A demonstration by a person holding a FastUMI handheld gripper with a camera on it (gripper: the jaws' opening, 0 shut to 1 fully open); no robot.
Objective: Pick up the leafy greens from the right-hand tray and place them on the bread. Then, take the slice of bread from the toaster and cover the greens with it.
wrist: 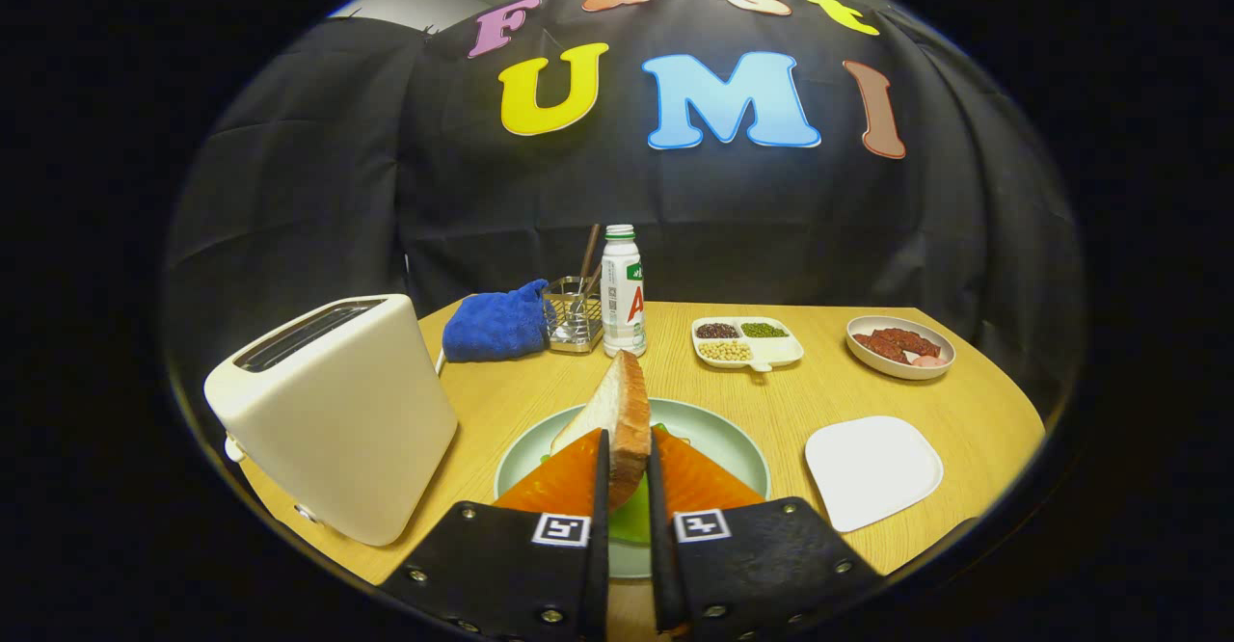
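So my fingers (628, 473) are nearly closed, both pressing on the bread slice (617, 420), which I'm holding on edge: it stands upright between them, crust toward me, its long axis running straight out ahead and tilting up a bit at the far end.

Right under it is the green plate (718, 430), and that's the relation that matters. The leafy greens (633, 519) peek out as a bright patch in the gap between the fingers, so they're directly below the slice, already on the plate. I can't see the bottom bread from here, it's hidden behind my fingers. My guess is the slice needs to tip flat and come down on those greens, so it has to rotate from edge-on to face-down without drifting sideways.

Off to the left, near me, sits the toaster (337, 411), slots up. To the right there's a white square tray (872, 468) on the worktop (829, 391). Farther back: a blue cloth (496, 324), a wire caddy (572, 314), a bottle (623, 290), a divided dish of beans (747, 341) and a bowl of meat (899, 345).
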